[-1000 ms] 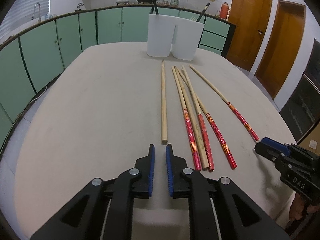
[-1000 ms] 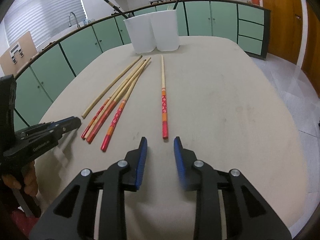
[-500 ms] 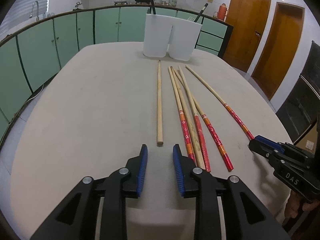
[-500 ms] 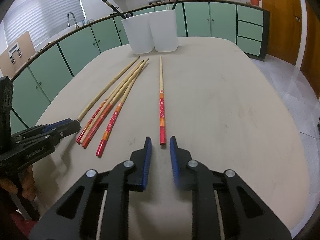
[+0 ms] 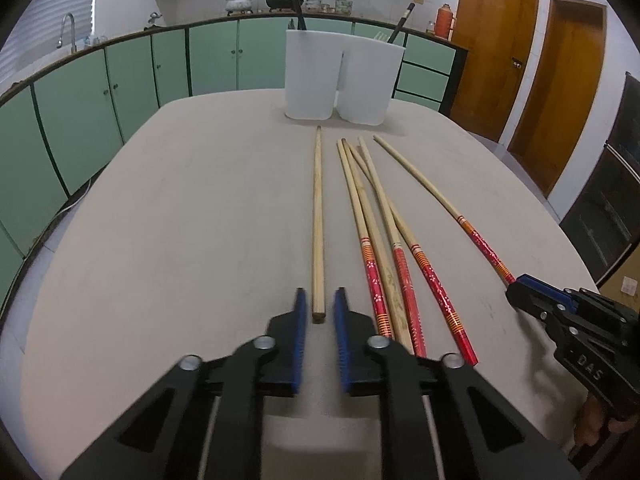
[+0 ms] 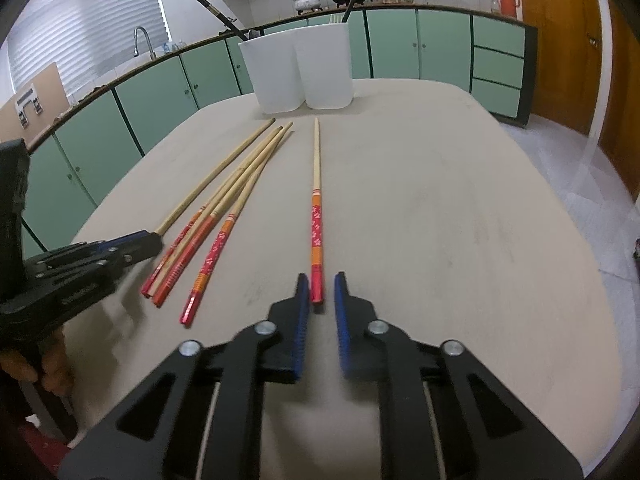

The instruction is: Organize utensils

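Several long chopsticks lie on a beige table. A plain wooden chopstick lies alone, its near end between the open jaws of my left gripper, apart from both pads. A red-handled chopstick lies alone on the right, its red end between the open jaws of my right gripper, not clamped. A bunch of red-handled chopsticks lies between the two. Two white holders stand at the far end with dark utensils in them.
Green cabinets run along the back and left. Wooden doors stand to the right. The table edge curves close on both sides. My right gripper shows in the left wrist view, my left gripper in the right wrist view.
Both grippers have moved forward, so each lone chopstick's near end now lies between the jaws. The left jaws opened from nearly closed a second ago; the right narrowed, then widened slightly.
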`<action>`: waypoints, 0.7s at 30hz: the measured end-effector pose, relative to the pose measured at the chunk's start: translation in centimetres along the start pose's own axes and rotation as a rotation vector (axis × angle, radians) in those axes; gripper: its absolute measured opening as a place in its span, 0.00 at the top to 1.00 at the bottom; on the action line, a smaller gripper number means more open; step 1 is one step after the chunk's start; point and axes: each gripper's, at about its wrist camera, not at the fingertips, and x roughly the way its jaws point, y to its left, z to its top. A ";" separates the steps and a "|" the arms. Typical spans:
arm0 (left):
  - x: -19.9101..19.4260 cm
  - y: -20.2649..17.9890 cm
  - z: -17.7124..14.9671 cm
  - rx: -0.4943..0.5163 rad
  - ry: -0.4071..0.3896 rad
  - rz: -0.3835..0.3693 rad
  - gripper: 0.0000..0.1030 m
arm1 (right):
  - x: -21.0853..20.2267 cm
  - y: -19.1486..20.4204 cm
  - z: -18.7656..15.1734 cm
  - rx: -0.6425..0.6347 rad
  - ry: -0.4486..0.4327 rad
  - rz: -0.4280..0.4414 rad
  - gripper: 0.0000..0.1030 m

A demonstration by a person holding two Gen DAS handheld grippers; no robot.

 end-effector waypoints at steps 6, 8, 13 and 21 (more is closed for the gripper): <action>-0.5 -0.5 -0.2 0.020 -0.006 0.021 0.94 | -0.1 0.0 0.3 -0.012 0.000 -0.006 0.95; -1.5 -0.6 0.1 0.027 -0.024 0.022 0.94 | -0.5 0.0 0.5 -0.016 -0.005 -0.006 0.95; -4.5 -0.8 1.8 0.060 -0.099 0.042 0.94 | -3.0 0.3 2.4 -0.070 -0.063 -0.019 0.95; -9.9 -1.1 6.9 0.075 -0.275 0.025 0.94 | -7.6 0.3 7.8 -0.146 -0.200 -0.031 0.95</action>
